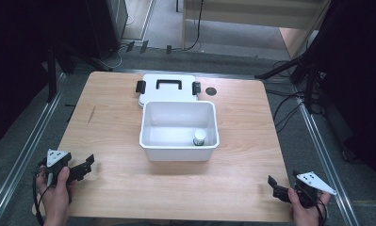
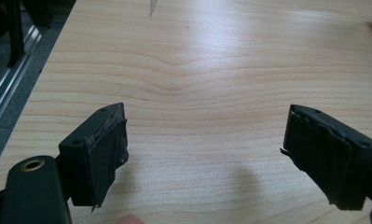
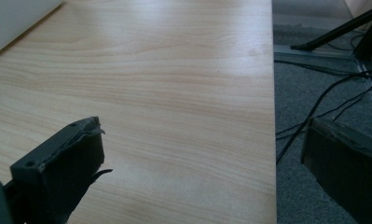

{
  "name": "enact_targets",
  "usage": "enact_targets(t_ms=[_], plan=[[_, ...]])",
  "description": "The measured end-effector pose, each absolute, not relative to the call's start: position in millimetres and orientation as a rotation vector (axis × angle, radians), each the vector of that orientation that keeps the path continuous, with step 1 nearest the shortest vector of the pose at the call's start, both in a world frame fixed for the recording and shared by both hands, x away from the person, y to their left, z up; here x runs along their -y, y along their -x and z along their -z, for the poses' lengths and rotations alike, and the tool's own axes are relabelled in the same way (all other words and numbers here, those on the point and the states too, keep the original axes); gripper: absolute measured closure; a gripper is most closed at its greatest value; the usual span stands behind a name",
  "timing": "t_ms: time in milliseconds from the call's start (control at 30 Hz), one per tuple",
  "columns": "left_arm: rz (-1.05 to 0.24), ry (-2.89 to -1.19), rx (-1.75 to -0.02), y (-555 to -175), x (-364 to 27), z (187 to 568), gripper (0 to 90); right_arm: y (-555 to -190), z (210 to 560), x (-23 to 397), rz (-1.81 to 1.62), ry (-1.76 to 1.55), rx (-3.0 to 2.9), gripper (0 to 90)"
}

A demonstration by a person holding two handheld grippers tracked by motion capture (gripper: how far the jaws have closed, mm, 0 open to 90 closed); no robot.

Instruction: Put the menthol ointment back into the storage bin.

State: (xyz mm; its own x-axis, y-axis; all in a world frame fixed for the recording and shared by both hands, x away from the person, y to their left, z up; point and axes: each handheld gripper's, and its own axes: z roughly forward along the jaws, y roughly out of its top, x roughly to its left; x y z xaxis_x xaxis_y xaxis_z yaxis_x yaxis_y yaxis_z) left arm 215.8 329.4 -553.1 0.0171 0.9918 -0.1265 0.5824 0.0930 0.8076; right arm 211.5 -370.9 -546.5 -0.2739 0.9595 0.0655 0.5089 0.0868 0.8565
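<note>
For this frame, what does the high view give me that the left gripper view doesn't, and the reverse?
High view alone: the open white bin, a small white bottle standing in its front right corner, the white lid with black handle and latches behind the bin, and the right gripper, open. Left gripper view alone: the worn pads on its fingers, close up. Both: the left gripper, open, and the wooden table.

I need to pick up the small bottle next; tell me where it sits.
In the high view, the small bottle stands upright inside the open white box at mid-table, in its near right corner, with the lid lying just behind the box.
</note>
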Motion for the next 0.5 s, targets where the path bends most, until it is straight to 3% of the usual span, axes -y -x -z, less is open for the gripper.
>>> enact_targets(t_ms=[500], plan=[[-0.721, -1.579, -1.652, -215.7, -329.1, 553.1, 14.3, -209.1, 546.7, 374.0, -1.126, -1.5, -1.797, 0.0]])
